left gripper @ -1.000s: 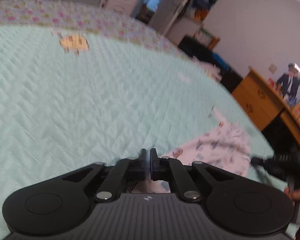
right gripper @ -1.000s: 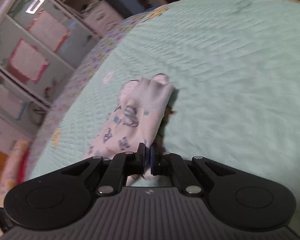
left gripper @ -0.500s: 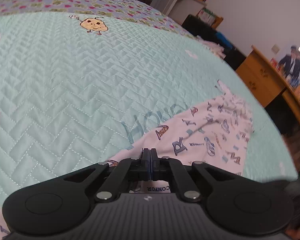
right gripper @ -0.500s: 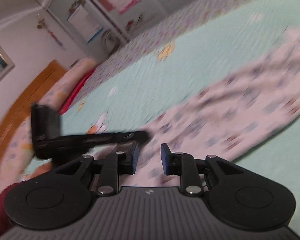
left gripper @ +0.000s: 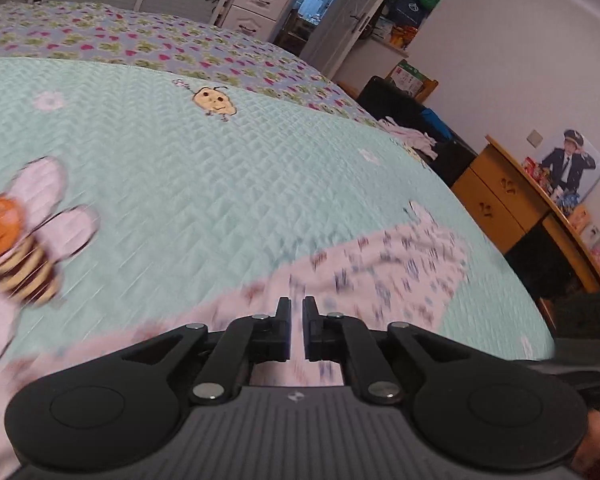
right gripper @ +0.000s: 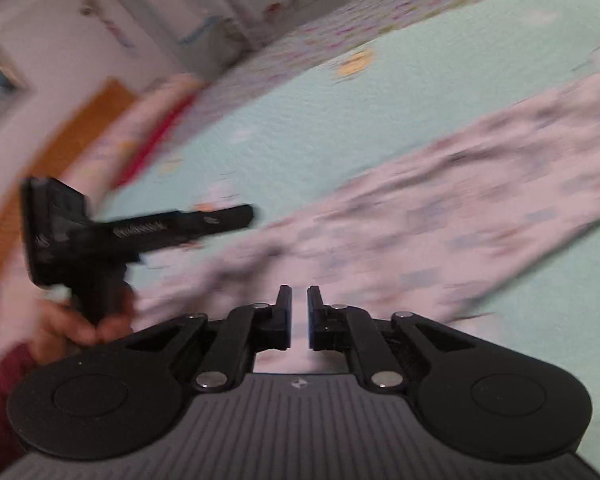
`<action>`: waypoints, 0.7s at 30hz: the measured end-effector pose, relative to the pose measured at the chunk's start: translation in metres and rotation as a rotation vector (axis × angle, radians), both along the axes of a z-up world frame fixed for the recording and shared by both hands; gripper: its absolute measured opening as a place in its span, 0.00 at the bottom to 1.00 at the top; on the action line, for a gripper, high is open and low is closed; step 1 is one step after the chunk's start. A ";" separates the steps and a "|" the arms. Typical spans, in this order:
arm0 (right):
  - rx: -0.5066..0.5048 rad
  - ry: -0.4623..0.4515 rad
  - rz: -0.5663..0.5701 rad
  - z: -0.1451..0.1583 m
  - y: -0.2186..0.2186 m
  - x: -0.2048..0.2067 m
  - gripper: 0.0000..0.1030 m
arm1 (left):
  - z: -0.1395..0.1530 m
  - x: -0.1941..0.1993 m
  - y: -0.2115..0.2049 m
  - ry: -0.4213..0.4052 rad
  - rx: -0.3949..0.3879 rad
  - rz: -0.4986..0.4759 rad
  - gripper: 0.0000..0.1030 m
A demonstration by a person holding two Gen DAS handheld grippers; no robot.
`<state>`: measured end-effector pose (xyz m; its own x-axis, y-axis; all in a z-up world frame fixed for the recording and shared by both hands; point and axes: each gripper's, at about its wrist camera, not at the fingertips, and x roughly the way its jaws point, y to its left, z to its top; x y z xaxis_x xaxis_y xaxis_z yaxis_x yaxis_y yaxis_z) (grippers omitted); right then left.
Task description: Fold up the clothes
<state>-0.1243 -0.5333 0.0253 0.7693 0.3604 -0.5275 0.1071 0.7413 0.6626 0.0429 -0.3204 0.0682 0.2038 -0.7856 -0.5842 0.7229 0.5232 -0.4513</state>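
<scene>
A white garment with a small blue and red print (left gripper: 384, 276) lies spread flat on the mint quilted bedspread (left gripper: 204, 184). It also shows in the right wrist view (right gripper: 440, 208), blurred by motion. My left gripper (left gripper: 296, 307) hangs just above the garment's near edge, its jaws slightly apart and empty. My right gripper (right gripper: 296, 298) is also slightly open and empty above the cloth. The left gripper's body shows in the right wrist view (right gripper: 140, 232), held by a hand.
A floral border (left gripper: 140, 40) runs along the far side of the bed. A wooden desk (left gripper: 512, 200) with a photo stands past the right edge, next to a dark chair with clothes (left gripper: 412, 136). A wooden headboard and pillows (right gripper: 112, 128) lie at the left.
Both grippers let go of the garment: the right opened half a second ago, the left opened just now. The garment went from bunched and held to lying flat on the bed.
</scene>
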 end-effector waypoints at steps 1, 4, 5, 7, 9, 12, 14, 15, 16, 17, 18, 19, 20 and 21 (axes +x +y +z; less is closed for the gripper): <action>0.007 0.038 0.018 -0.011 0.008 0.004 0.24 | -0.002 -0.007 0.012 -0.011 0.032 0.020 0.16; -0.019 0.114 -0.013 -0.028 0.015 0.003 0.00 | -0.007 -0.022 0.053 -0.046 0.089 0.082 0.20; -0.023 0.115 -0.038 -0.028 0.013 0.000 0.01 | -0.006 -0.028 0.068 -0.048 0.082 0.107 0.20; -0.053 0.063 -0.077 -0.009 0.016 -0.011 0.12 | -0.004 -0.039 0.099 -0.052 0.067 0.157 0.22; -0.040 0.010 -0.064 0.007 0.025 -0.021 0.19 | -0.002 -0.051 0.126 -0.061 0.062 0.201 0.29; -0.013 0.067 -0.017 -0.006 0.045 -0.014 0.30 | -0.001 -0.065 0.153 -0.081 0.105 0.221 0.30; -0.038 0.132 -0.011 -0.017 0.055 -0.009 0.14 | 0.001 -0.071 0.173 -0.090 0.118 0.240 0.30; -0.056 0.140 -0.028 -0.014 0.056 -0.011 0.10 | 0.005 -0.069 0.184 -0.095 0.111 0.261 0.33; -0.073 0.148 -0.044 -0.012 0.057 -0.014 0.11 | 0.009 -0.068 0.196 -0.101 0.105 0.283 0.36; -0.091 0.155 -0.061 -0.010 0.058 -0.016 0.18 | 0.016 -0.063 0.206 -0.123 0.099 0.311 0.42; -0.099 0.130 -0.063 -0.002 0.060 -0.021 0.22 | 0.023 -0.059 0.217 -0.145 0.093 0.339 0.48; -0.103 0.089 -0.057 0.007 0.063 -0.026 0.29 | 0.027 -0.053 0.223 -0.165 0.092 0.375 0.51; -0.098 0.052 -0.041 0.014 0.065 -0.030 0.35 | 0.032 -0.046 0.229 -0.185 0.091 0.412 0.56; -0.092 0.031 -0.026 0.017 0.068 -0.030 0.38 | 0.037 -0.039 0.235 -0.204 0.090 0.448 0.57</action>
<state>-0.1547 -0.4653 0.0425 0.7604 0.2894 -0.5814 0.1469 0.7954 0.5881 0.0035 -0.0850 0.1055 0.6272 -0.5428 -0.5585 0.4869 0.8330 -0.2628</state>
